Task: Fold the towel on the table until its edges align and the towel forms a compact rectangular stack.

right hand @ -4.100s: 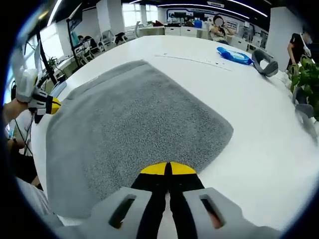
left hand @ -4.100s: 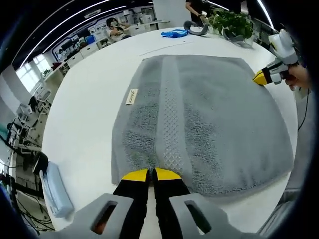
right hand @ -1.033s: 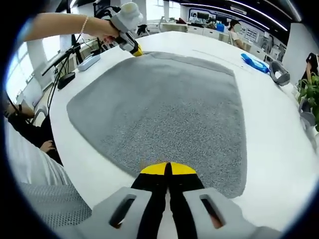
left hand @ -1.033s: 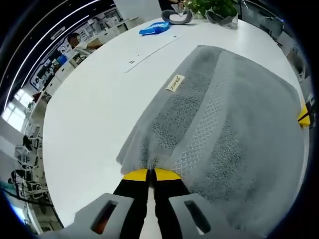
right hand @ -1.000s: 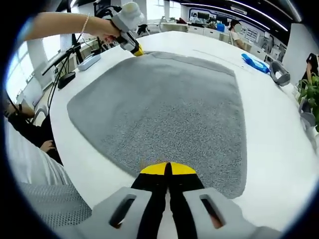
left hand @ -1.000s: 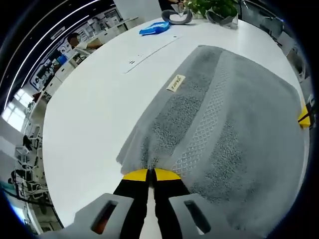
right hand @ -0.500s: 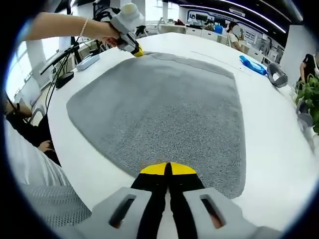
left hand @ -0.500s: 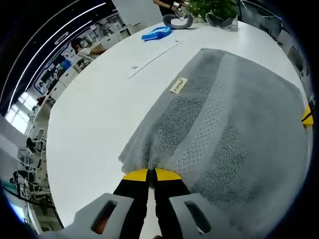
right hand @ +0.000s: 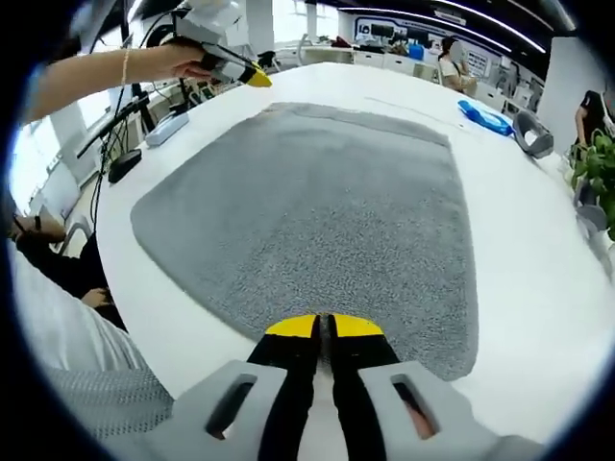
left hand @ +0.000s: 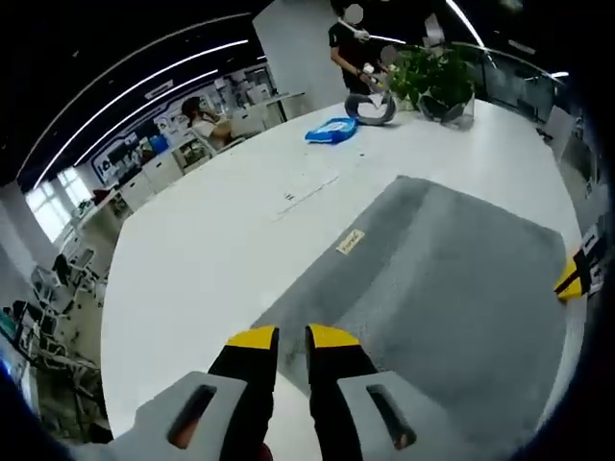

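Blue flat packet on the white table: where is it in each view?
Left gripper view: the blue flat packet lies top centre, on the white table beyond the grey towel, near the potted green plant.
Right gripper view: the packet lies upper right, beyond the towel's far right corner.
Shared landmark: the grey curved headset-like object right beside it.

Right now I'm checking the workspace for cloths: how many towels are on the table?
1: the grey towel lies spread flat across the white table, between the right claw and the left claw. None looks hidden.
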Action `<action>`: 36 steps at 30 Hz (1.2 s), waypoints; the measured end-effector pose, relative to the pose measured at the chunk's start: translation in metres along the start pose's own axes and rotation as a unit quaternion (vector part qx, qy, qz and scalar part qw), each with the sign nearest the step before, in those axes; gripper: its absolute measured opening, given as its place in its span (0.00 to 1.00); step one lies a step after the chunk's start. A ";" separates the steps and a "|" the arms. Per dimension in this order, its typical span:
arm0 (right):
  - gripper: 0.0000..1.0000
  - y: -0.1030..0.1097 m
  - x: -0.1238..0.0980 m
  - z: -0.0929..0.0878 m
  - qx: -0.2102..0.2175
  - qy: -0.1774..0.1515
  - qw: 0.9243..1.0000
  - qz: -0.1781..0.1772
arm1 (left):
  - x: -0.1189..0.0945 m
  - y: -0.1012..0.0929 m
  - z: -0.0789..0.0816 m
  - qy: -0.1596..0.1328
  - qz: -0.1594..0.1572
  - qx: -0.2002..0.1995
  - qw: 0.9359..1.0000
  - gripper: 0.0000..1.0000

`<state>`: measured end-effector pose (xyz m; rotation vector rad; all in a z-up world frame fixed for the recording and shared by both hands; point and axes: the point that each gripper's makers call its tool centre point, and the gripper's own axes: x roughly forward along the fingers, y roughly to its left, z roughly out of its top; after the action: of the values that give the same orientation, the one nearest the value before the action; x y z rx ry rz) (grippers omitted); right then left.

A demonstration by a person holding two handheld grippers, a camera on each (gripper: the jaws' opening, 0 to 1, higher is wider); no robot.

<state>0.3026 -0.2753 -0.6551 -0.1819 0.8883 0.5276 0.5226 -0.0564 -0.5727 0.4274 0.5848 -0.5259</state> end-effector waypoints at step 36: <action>0.31 -0.048 -0.029 -0.040 -0.156 0.055 0.985 0.039 | -0.124 -0.195 -0.116 -0.033 -0.195 -0.059 0.978 0.42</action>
<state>0.2844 -0.3414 -0.6600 -0.4664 0.9191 0.7359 0.2753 -0.1069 -0.6282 0.1796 0.6362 -0.8730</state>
